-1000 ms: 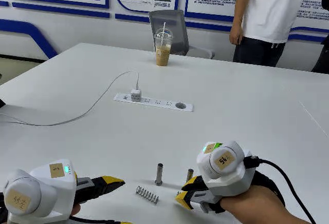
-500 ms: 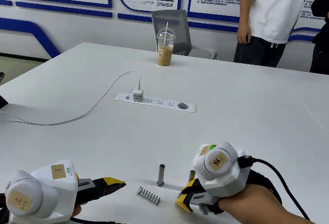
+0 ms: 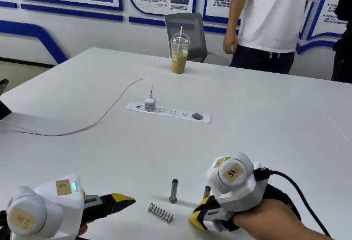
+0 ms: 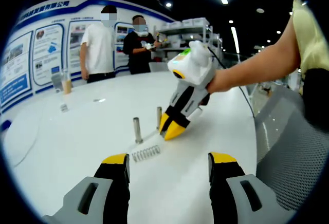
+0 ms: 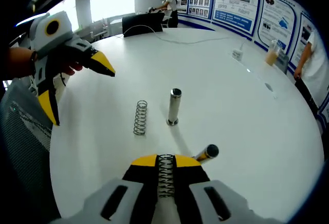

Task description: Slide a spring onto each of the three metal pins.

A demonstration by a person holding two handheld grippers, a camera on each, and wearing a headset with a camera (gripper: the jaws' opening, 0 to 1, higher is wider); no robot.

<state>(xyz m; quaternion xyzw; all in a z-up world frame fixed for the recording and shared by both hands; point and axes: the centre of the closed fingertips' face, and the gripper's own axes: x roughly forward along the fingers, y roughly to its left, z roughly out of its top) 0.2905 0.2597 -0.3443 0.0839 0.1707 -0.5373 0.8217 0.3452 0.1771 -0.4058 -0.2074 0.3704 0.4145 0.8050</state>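
Observation:
Two metal pins stand on the white table: one (image 3: pixel 174 190) (image 5: pixel 174 107) (image 4: pixel 137 130) upright, the other (image 3: pixel 207 191) (image 5: pixel 206 153) (image 4: pixel 159 117) right by my right gripper's tips. A loose spring (image 3: pixel 160 212) (image 5: pixel 140 116) (image 4: pixel 146 153) lies flat in front of the upright pin. My right gripper (image 3: pixel 198 221) (image 5: pixel 165 160) (image 4: pixel 172 129) is shut on a second spring (image 5: pixel 165 175), held lengthwise between its jaws. My left gripper (image 3: pixel 129 200) (image 4: pixel 168 160) (image 5: pixel 103 62) stands open and empty, left of the loose spring.
A white power strip (image 3: pixel 168 113) with a plugged charger and cable lies mid-table. An iced drink cup (image 3: pixel 179 53) stands at the far edge by a grey chair. A person (image 3: pixel 269 20) in a white shirt stands behind the table.
My right gripper has drawn slightly back toward me with its spring. The person at the back has stepped left. The left gripper has barely moved.

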